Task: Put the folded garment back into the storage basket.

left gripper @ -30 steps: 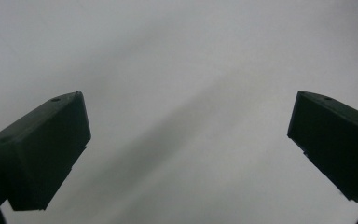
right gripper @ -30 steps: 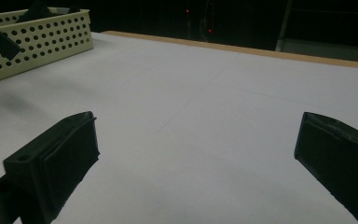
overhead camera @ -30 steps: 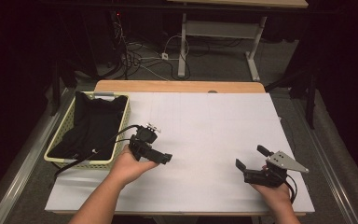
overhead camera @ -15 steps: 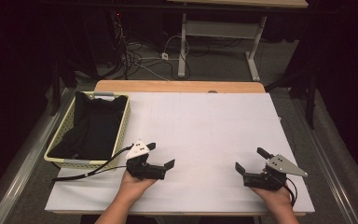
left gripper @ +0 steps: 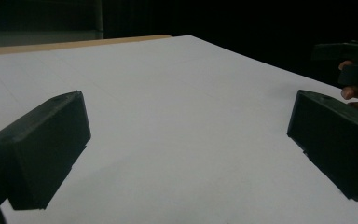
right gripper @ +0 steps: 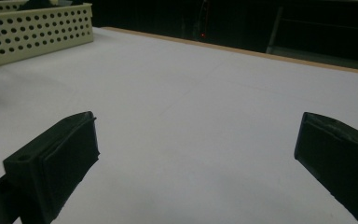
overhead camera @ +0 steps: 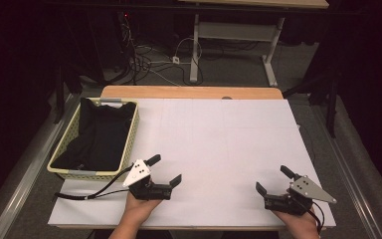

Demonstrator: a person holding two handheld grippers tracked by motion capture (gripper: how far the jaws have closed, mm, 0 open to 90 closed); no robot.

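Observation:
A pale yellow perforated basket (overhead camera: 94, 174) stands at the table's left side with a black garment (overhead camera: 99, 137) lying inside it. My left gripper (overhead camera: 165, 169) rests low near the front edge, just right of the basket's near corner, open with nothing between its jaws. In the left gripper view the left gripper (left gripper: 186, 140) has its jaws wide apart over bare white surface. My right gripper (overhead camera: 272, 179) sits at the front right, also open and empty. The right gripper view shows the right gripper (right gripper: 196, 158) spread wide, with the basket (right gripper: 37, 28) far off at the upper left.
A white sheet covers the table (overhead camera: 219, 134), and a wooden strip shows at its far edge. The left gripper's cable (overhead camera: 89, 194) trails past the basket's front. Beyond the table are a desk frame and floor cables. The other gripper (left gripper: 354, 60) appears at the right of the left gripper view.
My left gripper has pulled back from beside the basket toward the front edge and turned to point right. The right gripper has hardly moved.

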